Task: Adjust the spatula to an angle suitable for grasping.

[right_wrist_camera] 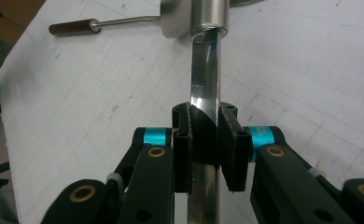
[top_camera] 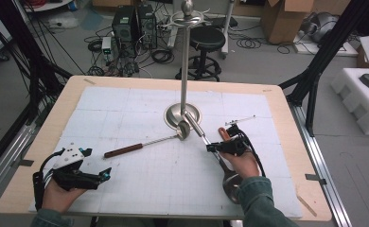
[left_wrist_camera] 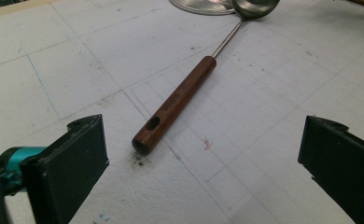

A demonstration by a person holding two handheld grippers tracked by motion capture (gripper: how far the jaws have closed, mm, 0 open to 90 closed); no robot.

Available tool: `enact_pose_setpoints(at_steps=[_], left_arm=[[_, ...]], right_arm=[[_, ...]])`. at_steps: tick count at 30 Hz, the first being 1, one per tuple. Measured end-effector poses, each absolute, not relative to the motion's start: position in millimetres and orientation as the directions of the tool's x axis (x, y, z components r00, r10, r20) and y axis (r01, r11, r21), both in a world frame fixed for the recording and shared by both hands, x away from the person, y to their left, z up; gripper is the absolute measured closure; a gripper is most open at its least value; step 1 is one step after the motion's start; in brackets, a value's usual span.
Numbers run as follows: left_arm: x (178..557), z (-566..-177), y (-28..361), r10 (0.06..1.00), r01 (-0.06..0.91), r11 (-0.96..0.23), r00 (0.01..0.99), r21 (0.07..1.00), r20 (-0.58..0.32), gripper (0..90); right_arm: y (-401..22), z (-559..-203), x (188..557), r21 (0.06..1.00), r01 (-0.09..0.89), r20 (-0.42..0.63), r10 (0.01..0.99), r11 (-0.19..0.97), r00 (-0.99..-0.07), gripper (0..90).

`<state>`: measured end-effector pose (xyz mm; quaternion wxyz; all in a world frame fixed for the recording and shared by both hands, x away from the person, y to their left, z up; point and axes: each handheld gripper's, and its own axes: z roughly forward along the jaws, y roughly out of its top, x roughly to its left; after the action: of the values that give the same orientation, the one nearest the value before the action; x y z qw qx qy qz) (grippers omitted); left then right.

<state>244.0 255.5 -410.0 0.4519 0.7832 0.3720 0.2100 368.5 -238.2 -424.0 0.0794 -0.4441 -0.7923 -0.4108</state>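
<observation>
A long steel spoon (top_camera: 230, 182) lies on the white mat, bowl toward me, its thick round handle (right_wrist_camera: 210, 18) pointing at the stand's base (top_camera: 171, 113). My right gripper (top_camera: 211, 148) is shut on the spoon's flat shank (right_wrist_camera: 203, 100), one pad on each side. A ladle with a brown wooden handle (left_wrist_camera: 175, 105) lies left of the base, its steel bowl (top_camera: 183, 130) against the base. My left gripper (top_camera: 102, 176) rests at the mat's near left, jaws wide open with nothing between them, and the wooden handle's end lies just ahead of them.
The stand's tall steel pole (top_camera: 184, 71) rises mid-table, with a hook ring at its top. A small red-handled utensil (top_camera: 224, 133) lies just beyond my right gripper. On the floor past the table are a black stool (top_camera: 206, 40), computer towers, cables and cardboard boxes.
</observation>
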Motion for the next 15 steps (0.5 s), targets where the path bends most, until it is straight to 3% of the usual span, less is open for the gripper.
enact_pose_setpoints(at_steps=[10, 15], left_arm=[[244, -410, 255, 0.772, 0.394, -0.314, 0.636, 0.864, -0.01, 1.8], [244, -410, 255, 0.772, 0.393, -0.314, 0.636, 0.864, -0.01, 1.7]], right_arm=[[-245, -416, 364, 0.598, 0.761, 0.495, 0.631, 0.251, -0.597, 79.0], [-250, -410, 360, 0.617, 0.753, 0.517, 0.604, 0.229, -0.607, 84.6]])
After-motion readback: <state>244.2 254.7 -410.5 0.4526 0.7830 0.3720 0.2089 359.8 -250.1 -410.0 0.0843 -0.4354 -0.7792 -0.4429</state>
